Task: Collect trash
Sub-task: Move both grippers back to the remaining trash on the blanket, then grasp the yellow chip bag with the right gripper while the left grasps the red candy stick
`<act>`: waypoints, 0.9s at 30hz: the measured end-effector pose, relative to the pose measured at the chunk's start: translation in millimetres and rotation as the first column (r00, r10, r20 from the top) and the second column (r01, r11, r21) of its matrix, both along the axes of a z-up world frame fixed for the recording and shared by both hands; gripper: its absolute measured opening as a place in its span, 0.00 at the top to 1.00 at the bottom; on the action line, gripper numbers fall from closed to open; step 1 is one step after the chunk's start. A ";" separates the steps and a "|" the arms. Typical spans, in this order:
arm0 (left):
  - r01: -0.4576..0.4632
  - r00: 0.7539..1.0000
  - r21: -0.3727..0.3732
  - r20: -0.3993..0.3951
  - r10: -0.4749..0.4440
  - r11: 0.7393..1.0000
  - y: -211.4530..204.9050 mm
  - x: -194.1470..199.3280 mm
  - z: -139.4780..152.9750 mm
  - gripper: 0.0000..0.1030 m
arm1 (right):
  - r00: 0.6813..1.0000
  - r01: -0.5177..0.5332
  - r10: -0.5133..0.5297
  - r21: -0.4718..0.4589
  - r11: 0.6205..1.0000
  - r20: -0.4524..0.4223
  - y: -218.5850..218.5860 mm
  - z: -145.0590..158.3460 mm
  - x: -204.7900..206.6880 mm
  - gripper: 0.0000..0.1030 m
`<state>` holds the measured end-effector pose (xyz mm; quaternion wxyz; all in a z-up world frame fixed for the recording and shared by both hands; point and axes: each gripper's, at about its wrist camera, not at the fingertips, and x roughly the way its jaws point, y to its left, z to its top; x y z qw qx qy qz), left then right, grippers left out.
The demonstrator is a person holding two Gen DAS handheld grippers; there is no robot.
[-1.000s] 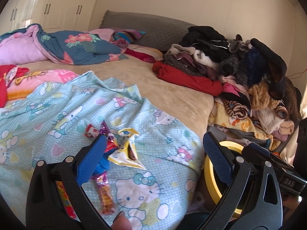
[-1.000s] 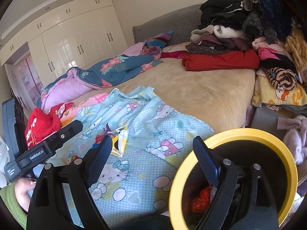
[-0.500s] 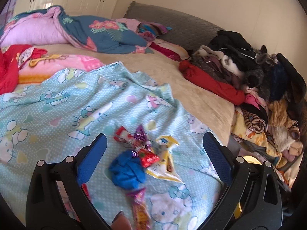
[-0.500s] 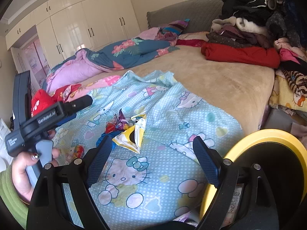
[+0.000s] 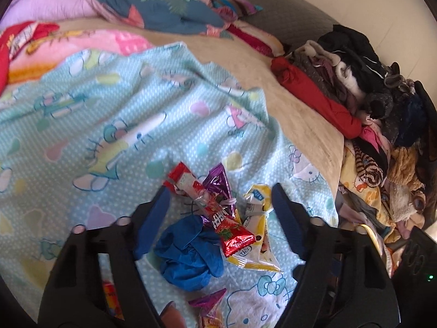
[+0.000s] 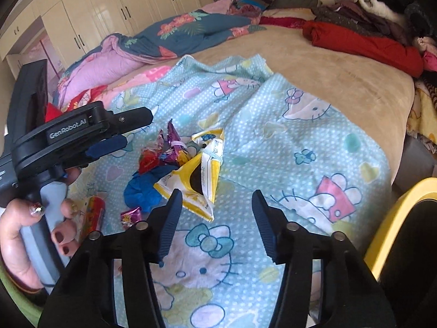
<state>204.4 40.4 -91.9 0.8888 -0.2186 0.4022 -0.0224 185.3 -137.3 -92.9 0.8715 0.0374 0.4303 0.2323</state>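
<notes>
**Hand-held grippers closing over a trash pile on the bed**

Left wrist view: the left hand-held gripper [image 5: 218,199] hangs over a small heap of trash on a pale blue cartoon blanket [image 5: 114,125] spread on the bed [image 5: 297,114]. Its jaws are closing but stand apart, pads touching nothing. Between them lie a crumpled blue glove [image 5: 188,254], a red wrapper [image 5: 215,213], a purple wrapper [image 5: 218,183] and a yellow packet [image 5: 259,232], all overlapping. Another purple wrapper [image 5: 207,300] lies nearer the camera. A pile of clothes [image 5: 363,101] fills the bed's far right side.

Right wrist view: the right hand-held gripper [image 6: 215,199] is also closing, with its jaws apart and empty above the blanket [image 6: 300,142]. The yellow packet [image 6: 202,175] lies just beyond its left finger, with the blue glove [image 6: 142,191] and wrappers beside it. A hand [image 6: 30,235] grips the left hand-held gripper [image 6: 109,134] at the left. A yellow-rimmed bin [image 6: 393,216] sits at the right edge, off the bed.
</notes>
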 end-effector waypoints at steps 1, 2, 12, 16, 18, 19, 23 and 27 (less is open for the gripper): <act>0.000 1.000 -0.009 -0.014 0.000 1.000 0.6 2.1 -2.8 0.39 | 1.000 0.000 0.000 0.007 1.000 -0.016 2.5 -3.7 4.7 0.54; 0.000 1.000 -0.022 -0.030 0.000 1.000 1.7 4.0 -6.5 0.40 | 1.000 0.000 0.001 0.012 1.000 -0.031 4.8 -7.1 8.4 0.56; 0.011 0.990 -0.072 -0.137 -0.021 0.997 0.9 15.2 -34.1 0.57 | 0.990 -0.051 0.056 0.039 0.998 -0.127 21.9 -33.9 29.2 0.85; -0.003 0.986 -0.084 -0.168 -0.011 0.996 3.5 14.8 -42.4 0.71 | 0.989 -0.044 0.049 0.038 0.998 -0.142 16.9 -33.7 24.5 0.92; -0.015 0.984 -0.086 -0.176 0.000 0.996 5.4 14.0 -43.5 0.78 | 0.987 -0.039 0.044 0.035 0.999 -0.153 14.3 -33.9 24.5 0.95; -0.023 0.984 -0.093 -0.177 0.006 0.995 7.3 13.2 -43.0 0.79 | 0.987 -0.035 0.040 0.034 0.999 -0.156 12.7 -33.8 23.8 0.97; -0.017 0.987 -0.085 -0.158 0.003 0.996 9.4 8.0 -37.0 0.81 | 0.986 -0.041 0.046 0.034 0.999 -0.158 11.3 -31.1 17.0 0.98; -0.020 0.991 -0.097 -0.133 0.007 0.995 15.0 -2.2 -26.3 0.81 | 0.987 -0.066 0.069 0.026 0.997 -0.143 13.3 -25.7 8.8 0.98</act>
